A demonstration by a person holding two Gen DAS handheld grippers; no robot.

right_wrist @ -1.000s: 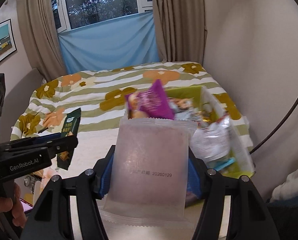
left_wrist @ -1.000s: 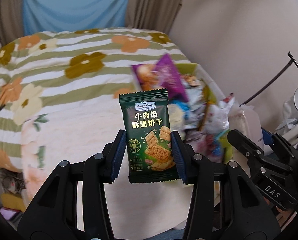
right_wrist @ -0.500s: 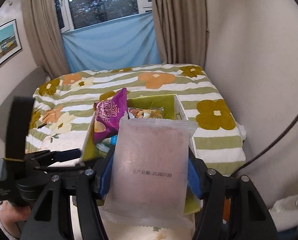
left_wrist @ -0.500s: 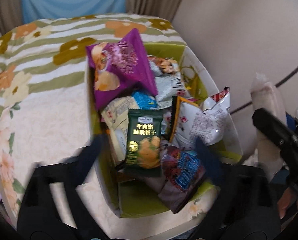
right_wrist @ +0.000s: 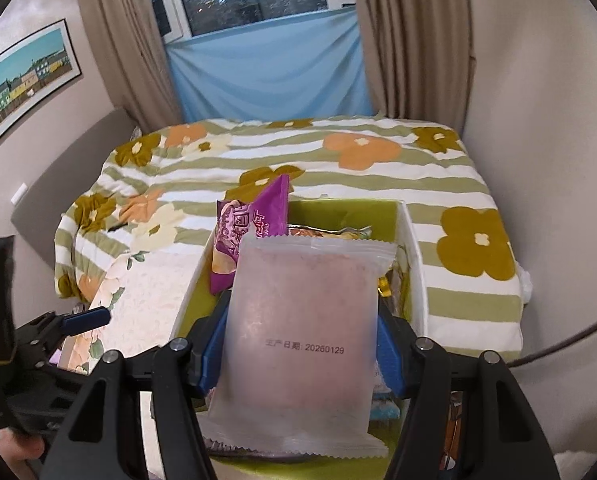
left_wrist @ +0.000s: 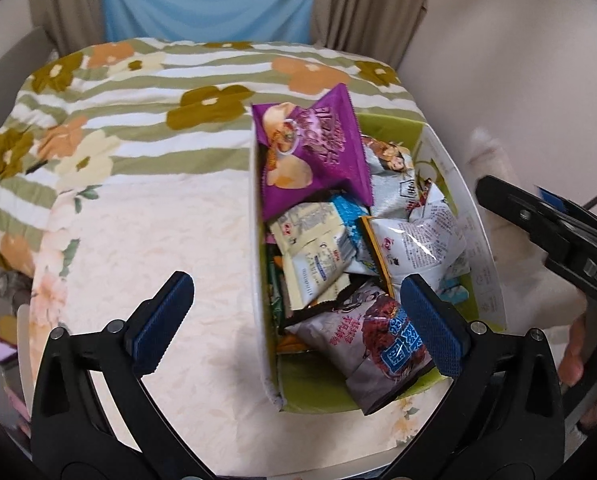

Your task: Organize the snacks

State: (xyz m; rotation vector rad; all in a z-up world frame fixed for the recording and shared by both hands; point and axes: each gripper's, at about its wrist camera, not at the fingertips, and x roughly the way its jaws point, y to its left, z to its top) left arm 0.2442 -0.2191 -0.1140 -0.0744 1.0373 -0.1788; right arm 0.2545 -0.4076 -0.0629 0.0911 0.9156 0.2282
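Two grippers hang over the box (left_wrist: 483, 248) on the bed (left_wrist: 146, 216). The left gripper (left_wrist: 298, 322) has jaws spread wide, holding nothing. The right gripper (right_wrist: 300, 350) pinches a pink pack (right_wrist: 302, 336), ready to drop in. Only the left view shows the snacks (left_wrist: 358, 248) piled at 1 o'clock.
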